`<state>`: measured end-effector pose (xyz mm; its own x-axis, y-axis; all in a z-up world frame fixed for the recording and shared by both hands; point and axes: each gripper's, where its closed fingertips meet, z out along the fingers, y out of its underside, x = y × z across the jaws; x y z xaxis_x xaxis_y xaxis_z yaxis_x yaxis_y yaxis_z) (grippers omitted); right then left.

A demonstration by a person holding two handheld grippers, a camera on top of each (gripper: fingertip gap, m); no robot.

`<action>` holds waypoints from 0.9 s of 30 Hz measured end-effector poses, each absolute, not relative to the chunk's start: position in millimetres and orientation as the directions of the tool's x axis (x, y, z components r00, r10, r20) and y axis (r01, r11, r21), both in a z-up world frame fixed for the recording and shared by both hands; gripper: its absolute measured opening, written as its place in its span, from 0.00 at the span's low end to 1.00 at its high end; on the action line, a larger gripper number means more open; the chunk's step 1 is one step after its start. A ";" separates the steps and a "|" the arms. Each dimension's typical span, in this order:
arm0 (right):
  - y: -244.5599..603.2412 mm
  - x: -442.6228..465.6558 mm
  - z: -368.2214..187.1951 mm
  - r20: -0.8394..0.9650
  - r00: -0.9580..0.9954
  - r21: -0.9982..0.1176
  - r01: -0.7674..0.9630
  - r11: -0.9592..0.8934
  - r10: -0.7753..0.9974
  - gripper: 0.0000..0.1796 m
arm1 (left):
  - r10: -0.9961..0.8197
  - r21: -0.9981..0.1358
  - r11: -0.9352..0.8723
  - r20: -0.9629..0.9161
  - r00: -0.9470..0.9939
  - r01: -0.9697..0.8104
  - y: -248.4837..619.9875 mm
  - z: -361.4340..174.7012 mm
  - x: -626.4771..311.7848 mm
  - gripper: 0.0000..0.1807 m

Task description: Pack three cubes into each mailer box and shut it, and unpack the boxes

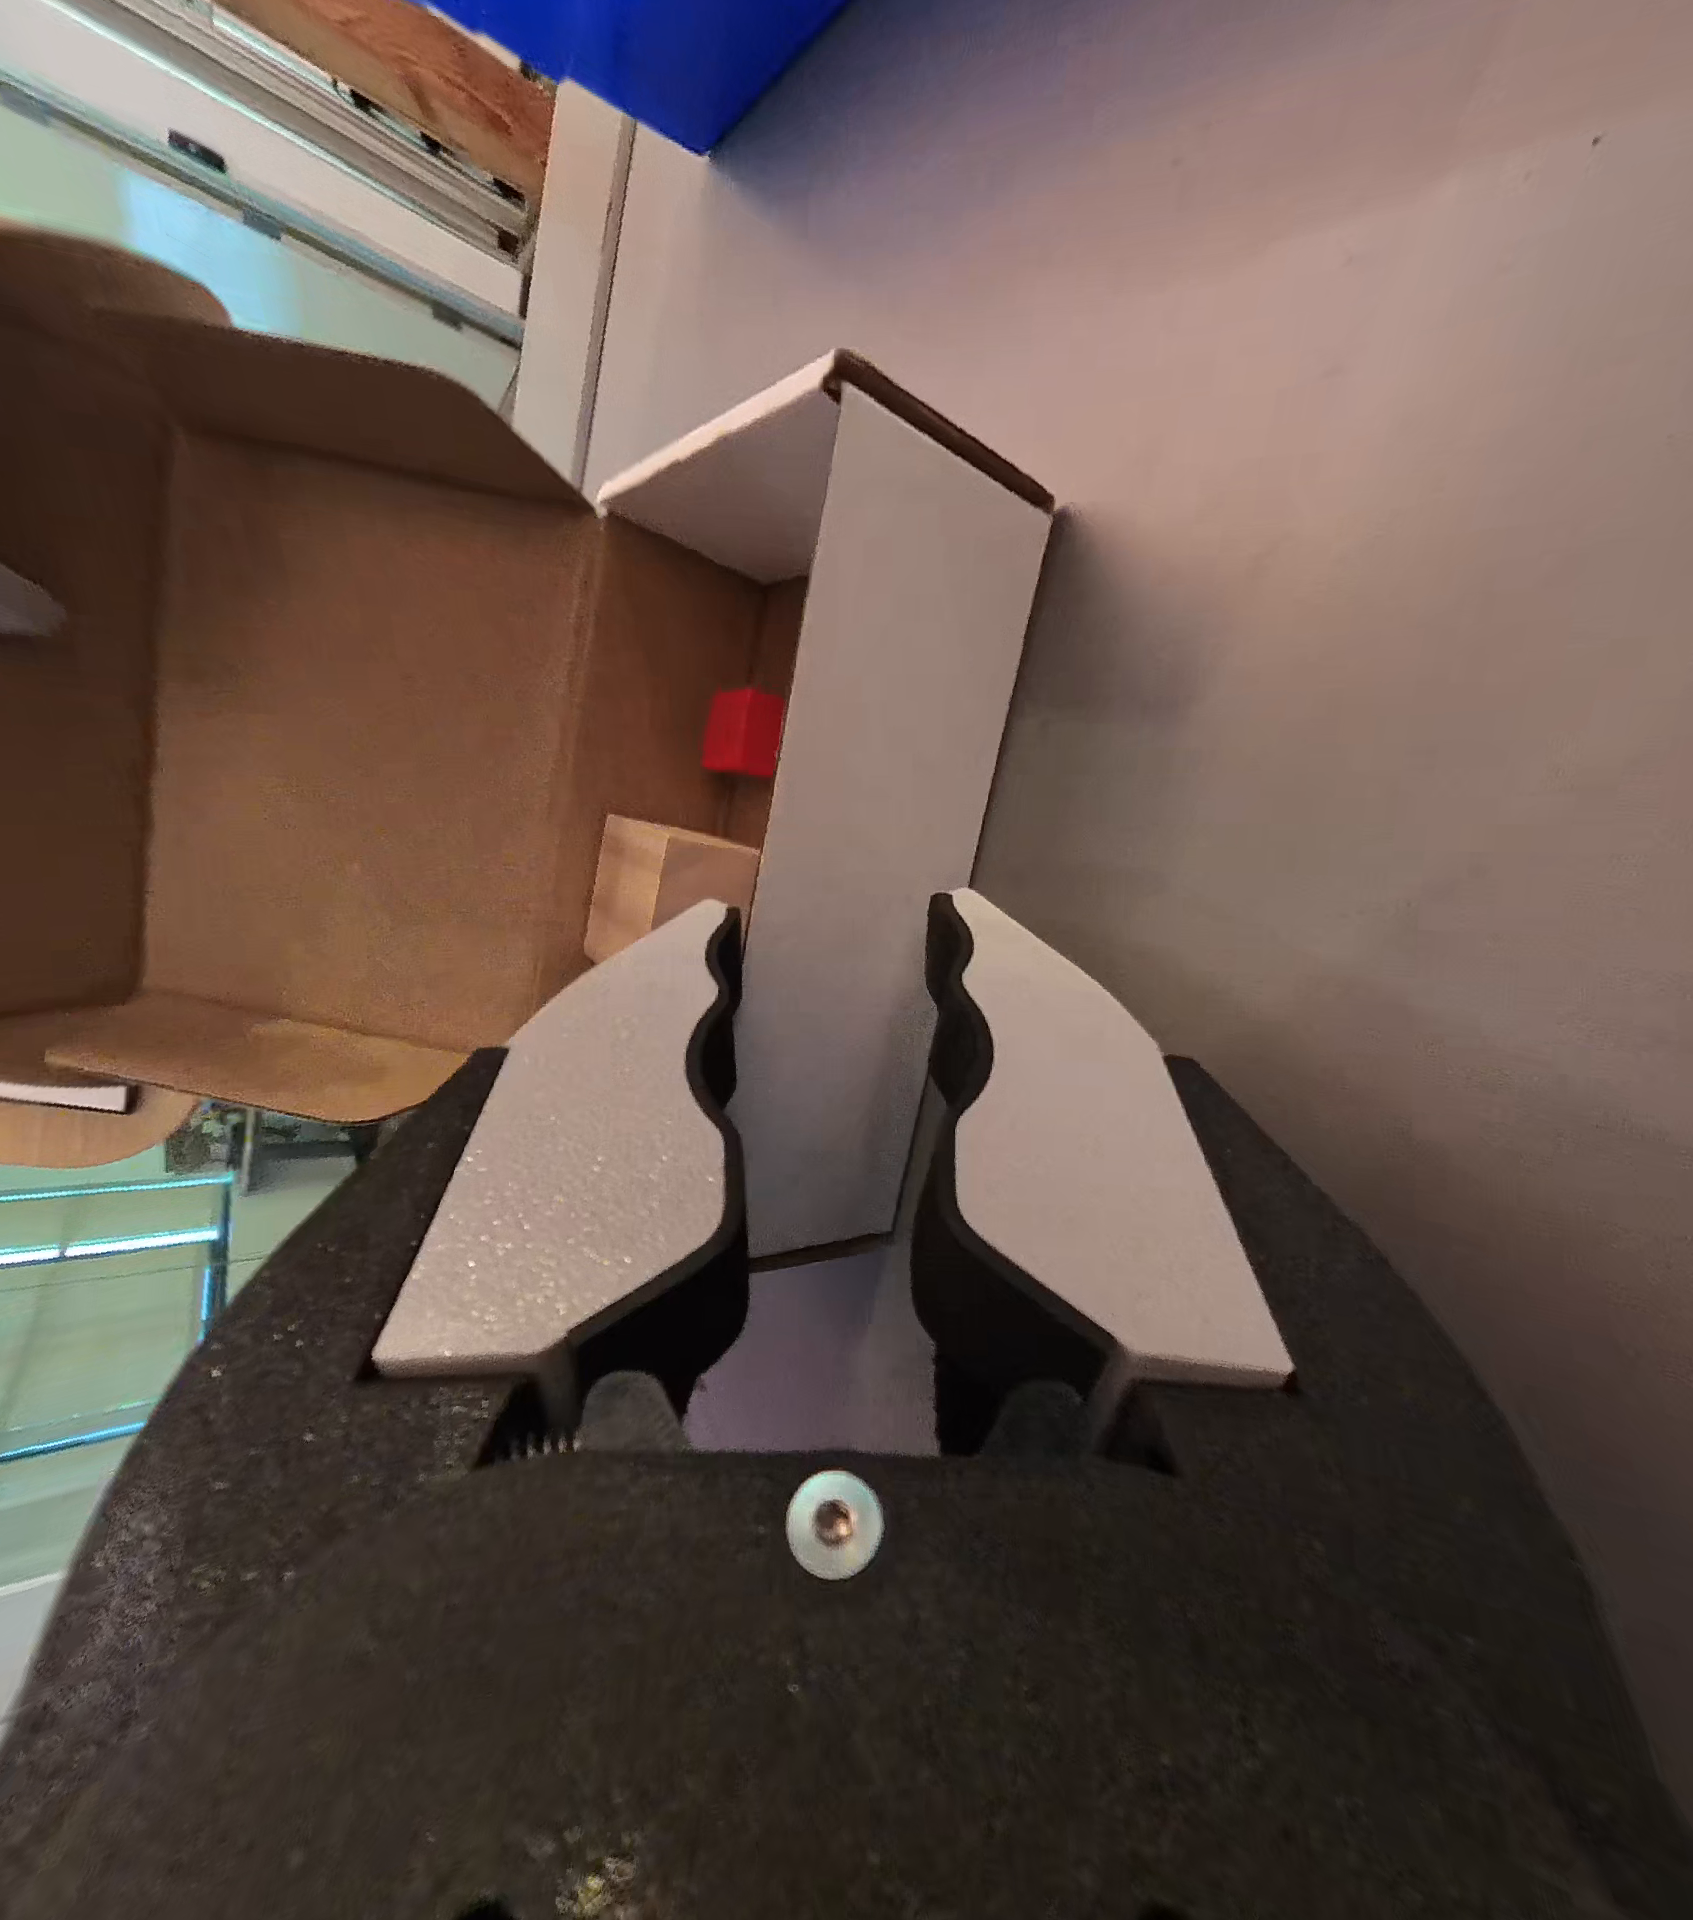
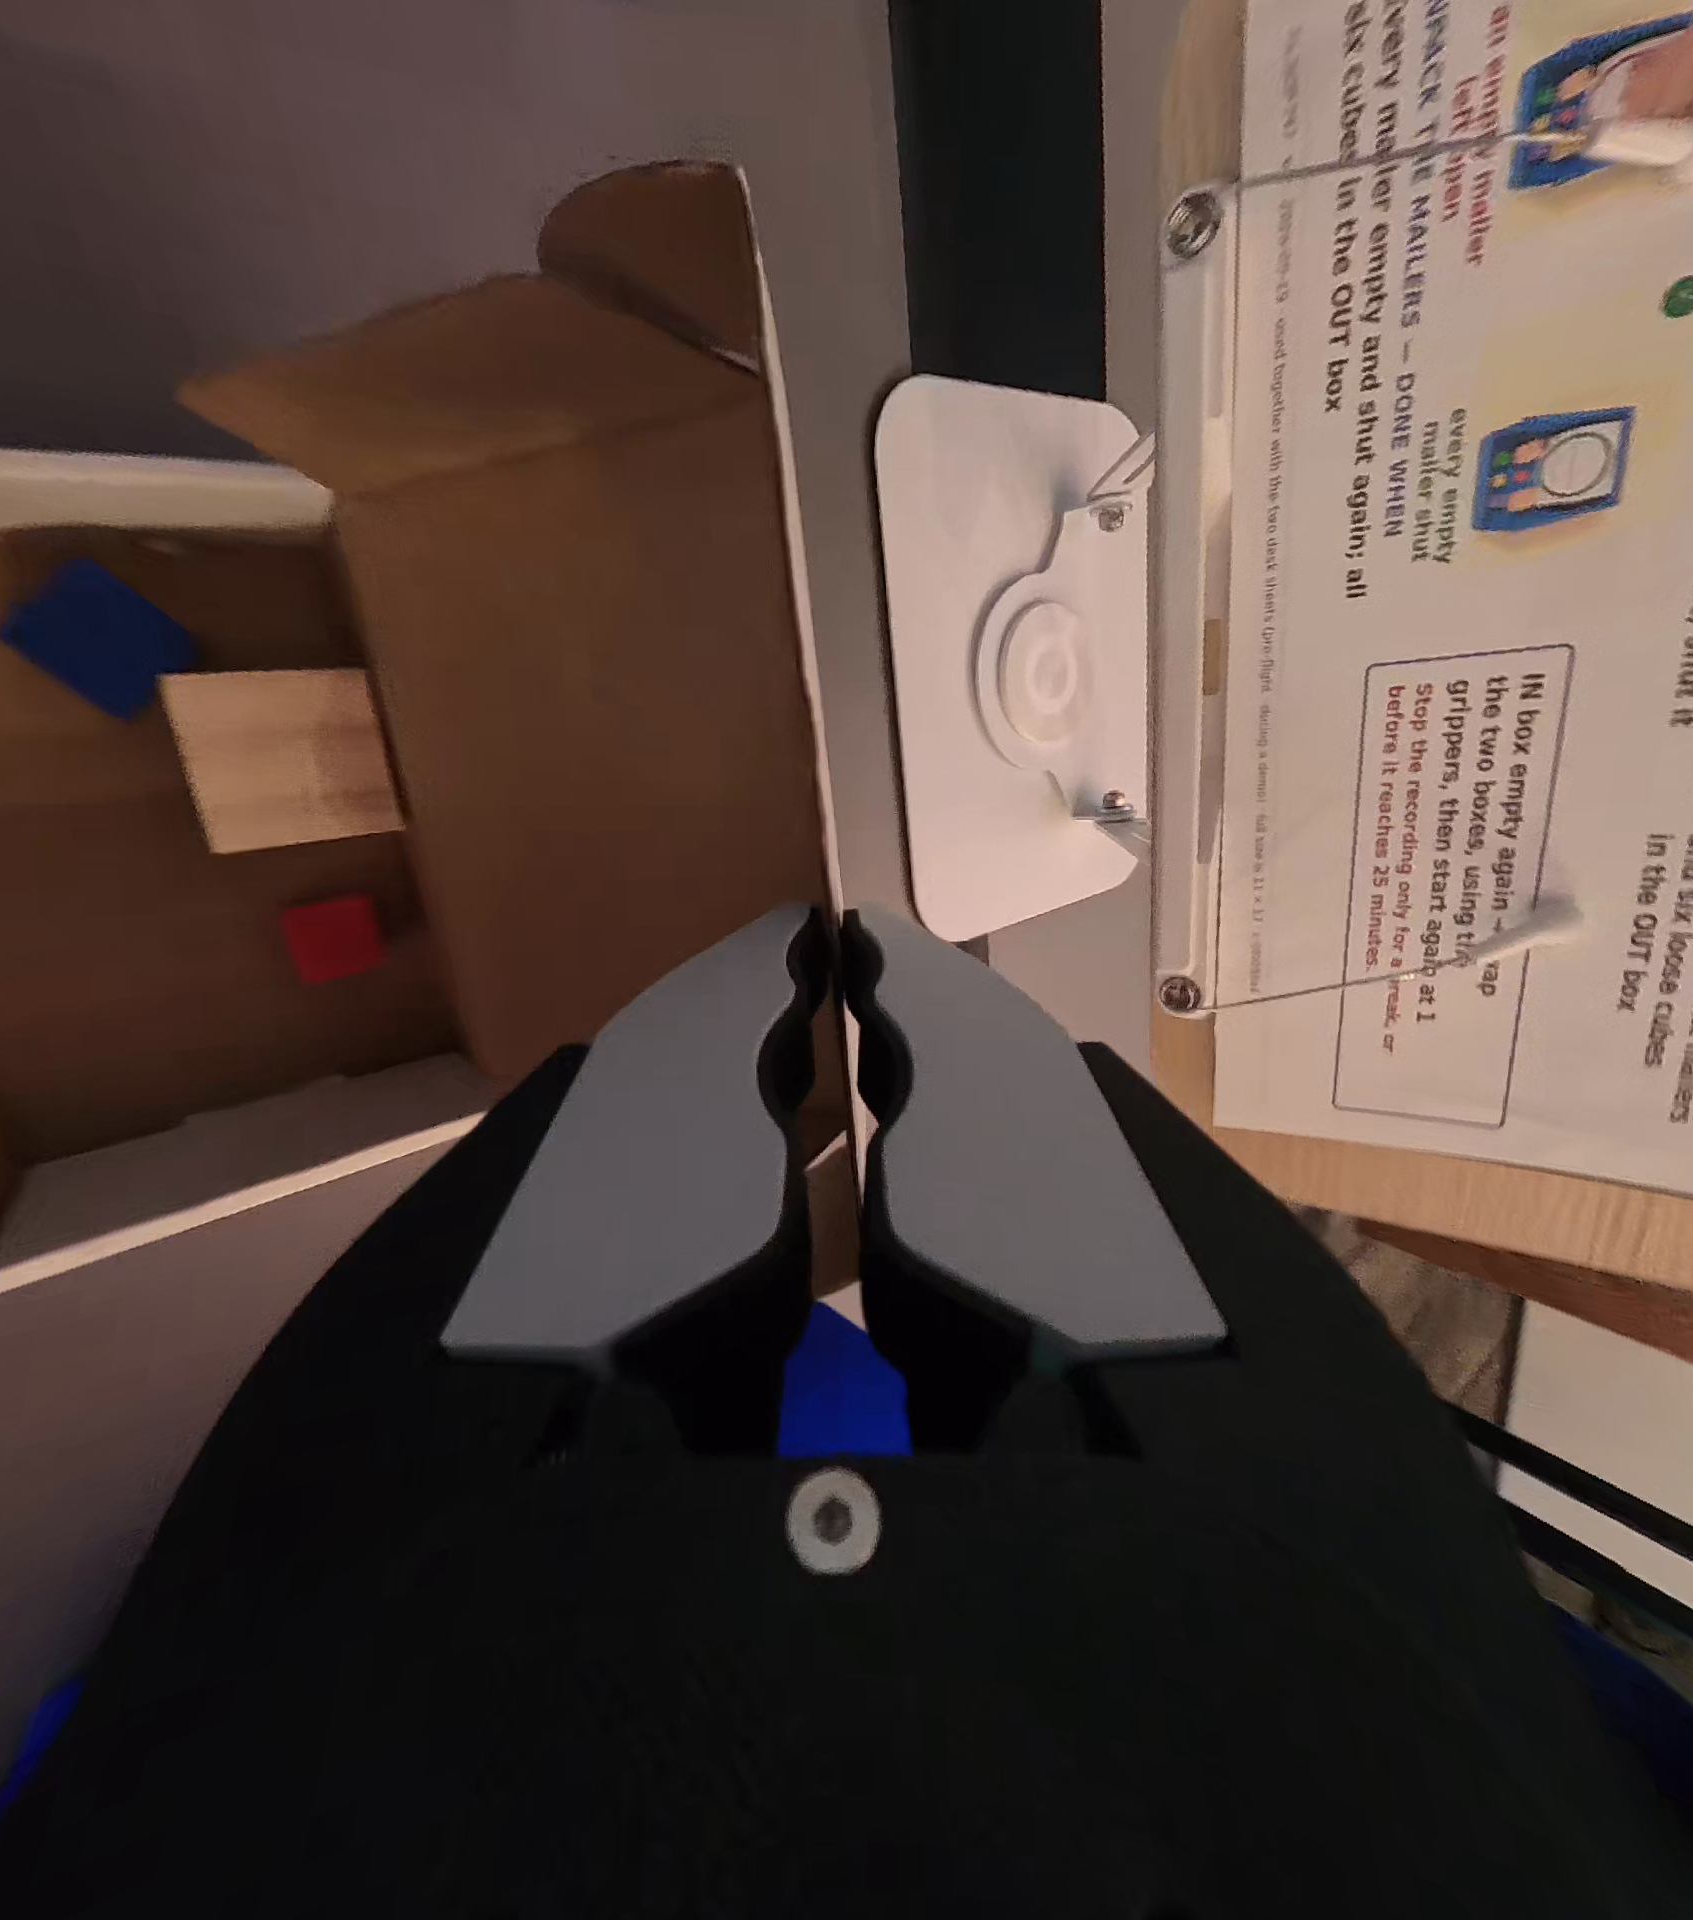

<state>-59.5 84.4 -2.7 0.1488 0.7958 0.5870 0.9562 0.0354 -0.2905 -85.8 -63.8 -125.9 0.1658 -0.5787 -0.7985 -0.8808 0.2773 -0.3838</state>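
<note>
On the grey tabletop point(image 1: 1393, 520), one mailer box point(image 1: 354, 727), white outside and brown inside, lay open. Left claw point(image 1: 837, 914): fingers narrowly parted around the box's white front wall point(image 1: 904, 779); the left pad touched it, the right pad stood just clear, so a firm grip could not be confirmed. Right claw point(image 2: 834, 920): pinched closed on the thin edge of the raised lid point(image 2: 613, 623).

Contents, right wrist view: blue cube point(image 2: 94, 644), larger plain wooden cube point(image 2: 286, 758) overlapping its corner, red cube point(image 2: 335, 938) a little apart. Left wrist view showed only the red cube point(image 1: 743, 730) and part of the wooden cube point(image 1: 655, 878); the front wall hid the rest.

Open room: bare tabletop lay beside the front wall in the left wrist view. A blue bin point(image 1: 655, 52) was cut off at the frame's top.

Beyond the lid: white bracket plate point(image 2: 1008, 644) on a dark post, then a printed instruction sheet point(image 2: 1548, 623) with black and red text and small pictures, on a wooden board; wording not transcribed. Motion blur softened the right wrist view.
</note>
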 end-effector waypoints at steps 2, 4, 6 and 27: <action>95.7 -59.8 -14.6 0.591 0.132 -0.254 0.967 0.028 0.795 0.02 | -0.564 -0.361 0.289 -0.813 0.147 -0.886 -65.6 -125.9 -85.6 0.18; 105.2 -58.2 -27.3 0.588 0.118 -0.215 0.977 0.014 0.801 0.02 | -0.553 -0.344 0.295 -0.822 0.135 -0.891 -66.1 -126.1 -86.4 0.19; 112.3 -57.0 -39.2 0.582 0.102 -0.181 0.983 0.006 0.807 0.02 | -0.554 -0.348 0.295 -0.821 0.137 -0.890 -66.7 -126.2 -86.8 0.19; 135.7 -48.6 -108.8 0.433 0.163 -0.059 0.987 -0.152 0.887 0.08 | -0.554 -0.377 0.288 -0.815 0.168 -0.880 -64.2 -123.9 -89.9 0.20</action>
